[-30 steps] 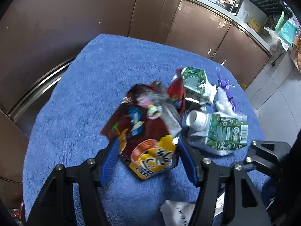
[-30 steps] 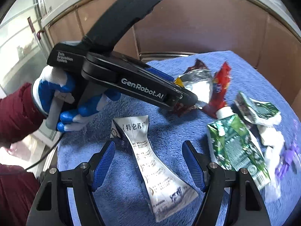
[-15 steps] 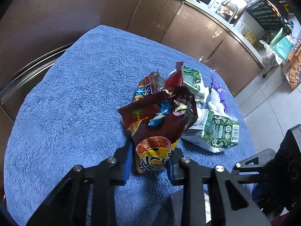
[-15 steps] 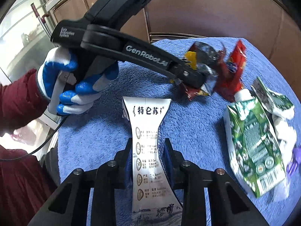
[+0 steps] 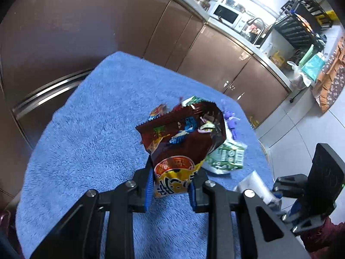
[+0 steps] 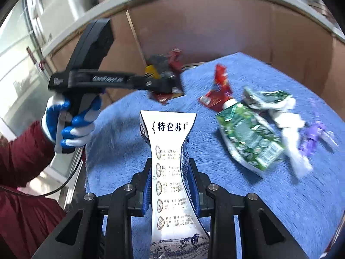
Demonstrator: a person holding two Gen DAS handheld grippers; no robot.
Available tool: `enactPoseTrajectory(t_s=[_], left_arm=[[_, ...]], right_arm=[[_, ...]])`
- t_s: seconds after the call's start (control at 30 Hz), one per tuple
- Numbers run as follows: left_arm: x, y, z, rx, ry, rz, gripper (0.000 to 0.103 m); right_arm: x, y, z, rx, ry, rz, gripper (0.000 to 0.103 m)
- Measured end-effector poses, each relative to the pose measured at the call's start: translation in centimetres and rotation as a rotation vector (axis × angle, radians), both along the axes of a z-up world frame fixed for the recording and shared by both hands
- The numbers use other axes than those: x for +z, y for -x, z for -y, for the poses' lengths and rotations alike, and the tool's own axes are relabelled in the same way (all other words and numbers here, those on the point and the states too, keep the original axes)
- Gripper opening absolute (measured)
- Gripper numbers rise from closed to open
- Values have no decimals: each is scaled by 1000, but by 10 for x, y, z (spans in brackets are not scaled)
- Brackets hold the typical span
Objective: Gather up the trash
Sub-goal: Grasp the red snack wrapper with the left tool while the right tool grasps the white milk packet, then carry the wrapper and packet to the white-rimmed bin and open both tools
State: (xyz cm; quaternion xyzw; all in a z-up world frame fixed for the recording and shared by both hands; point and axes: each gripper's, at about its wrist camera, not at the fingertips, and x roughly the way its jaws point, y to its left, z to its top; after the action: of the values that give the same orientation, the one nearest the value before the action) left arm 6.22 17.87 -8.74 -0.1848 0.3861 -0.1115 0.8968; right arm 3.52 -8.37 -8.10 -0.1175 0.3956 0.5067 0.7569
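Observation:
My left gripper (image 5: 171,186) is shut on a dark red and yellow snack bag (image 5: 183,138) and holds it raised above the blue towel (image 5: 97,129); the pair also shows in the right wrist view (image 6: 163,85). My right gripper (image 6: 170,191) is shut on a flattened white milk carton (image 6: 169,151) lifted off the towel (image 6: 258,205). On the towel lie a green carton (image 6: 250,142), a second green and white carton (image 6: 271,100), a red wrapper (image 6: 220,90) and a purple scrap (image 6: 312,136).
Brown cabinet fronts (image 5: 215,49) stand behind the towel-covered table. A metal rail (image 5: 49,95) runs along the table's left side. A microwave (image 5: 226,15) sits on the far counter. The tiled floor (image 5: 301,129) lies to the right.
Both grippers closed, the left on the snack bag and the right on the white carton, then lifted them off the towel. The left gripper has risen farther.

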Motion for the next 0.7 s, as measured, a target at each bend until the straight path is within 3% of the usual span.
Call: enactPoseTrajectory(t_s=[0.23,0.4,0.57,0.7], left_arm=[[39,18,28,-44,-27,72,25],[61,13,74,-132,-48,109,25],[75,-11,153,-271,-68,120,25],[82,-33,230,-406,-102,130,25]], right_arm=[[23,7,60,-197,-123,27,28],[42,10,138,-412,-199,67,28],[48,11,220,-660,-237,123,28],[38,10,292,-903,-205,159,28]])
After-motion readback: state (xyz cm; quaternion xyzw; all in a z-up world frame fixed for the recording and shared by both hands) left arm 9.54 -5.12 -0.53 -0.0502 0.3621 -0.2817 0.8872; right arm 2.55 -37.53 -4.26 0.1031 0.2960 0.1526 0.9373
